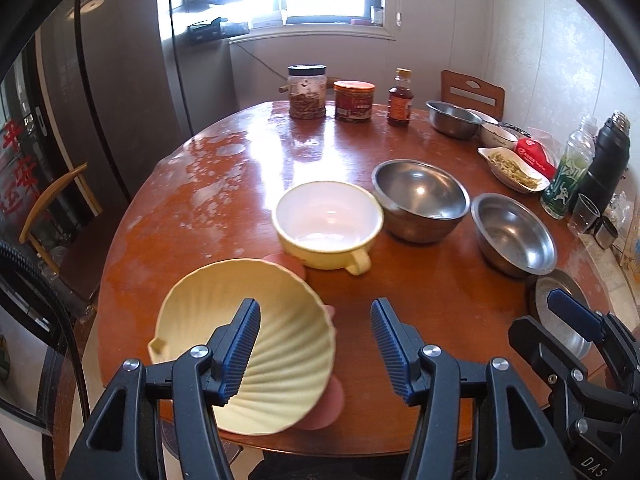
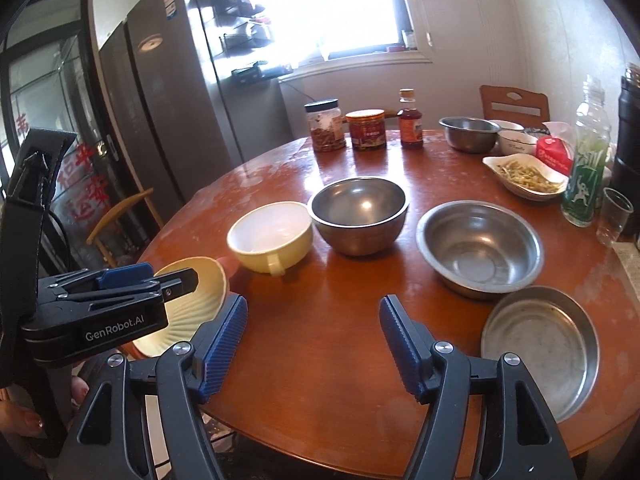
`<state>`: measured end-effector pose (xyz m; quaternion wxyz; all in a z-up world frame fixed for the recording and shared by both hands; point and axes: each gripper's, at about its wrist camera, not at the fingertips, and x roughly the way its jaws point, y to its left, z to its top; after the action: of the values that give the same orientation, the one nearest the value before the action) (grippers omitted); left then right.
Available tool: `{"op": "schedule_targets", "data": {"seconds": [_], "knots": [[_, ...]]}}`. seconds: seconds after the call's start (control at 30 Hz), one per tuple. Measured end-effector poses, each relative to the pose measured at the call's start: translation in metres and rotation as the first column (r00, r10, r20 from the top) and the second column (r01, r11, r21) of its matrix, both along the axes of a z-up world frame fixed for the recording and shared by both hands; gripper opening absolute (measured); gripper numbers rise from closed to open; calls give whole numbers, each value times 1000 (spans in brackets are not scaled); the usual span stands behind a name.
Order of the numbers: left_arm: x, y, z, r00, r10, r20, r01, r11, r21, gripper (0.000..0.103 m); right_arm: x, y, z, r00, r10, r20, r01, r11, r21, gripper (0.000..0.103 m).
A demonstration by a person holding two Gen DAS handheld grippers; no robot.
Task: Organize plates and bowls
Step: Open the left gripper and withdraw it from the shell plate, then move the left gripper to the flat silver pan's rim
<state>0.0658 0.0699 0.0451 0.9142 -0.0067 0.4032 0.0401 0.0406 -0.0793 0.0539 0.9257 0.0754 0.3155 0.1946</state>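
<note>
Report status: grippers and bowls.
Left gripper open over ribbed yellow bowl, not gripping. Right gripper open, empty. Handled yellow cup close behind bowl.

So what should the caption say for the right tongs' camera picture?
Open right tongs hover over a wooden table of steel bowls and a yellow cup.

Home kitchen-dining room. Round wooden worktop [image 2: 320, 360]; tall fridge [image 2: 168, 92] beyond its left edge; window [image 2: 332, 4] behind. Food jars [image 2: 326, 124], sauce bottle [image 2: 410, 120] at far edge; wooden chair [image 2: 514, 104] at far right edge.
</note>
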Motion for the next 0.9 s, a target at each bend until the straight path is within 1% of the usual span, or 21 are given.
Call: {"op": "schedule_targets", "data": {"seconds": [0.17,0.4,0.73,0.9], "knots": [[5,-26,1,999,-36,1,36,999,-2,58,-1,-24,3,999,-40,8,40,999,-3,72],[18,-61,-4,996,-87,-18,87,996,15,58,2,-63,2,994,-109,-1,109,994,2,73],[30,-107,-12,988,-151,-40,152,988,13,58,9,-125,-13,973,-225,-45,225,974,0,73],[37,-129,-22,979,-191,-69,192,981,9,58,10,-153,-26,960,-272,-72,272,962,-7,73]]}}
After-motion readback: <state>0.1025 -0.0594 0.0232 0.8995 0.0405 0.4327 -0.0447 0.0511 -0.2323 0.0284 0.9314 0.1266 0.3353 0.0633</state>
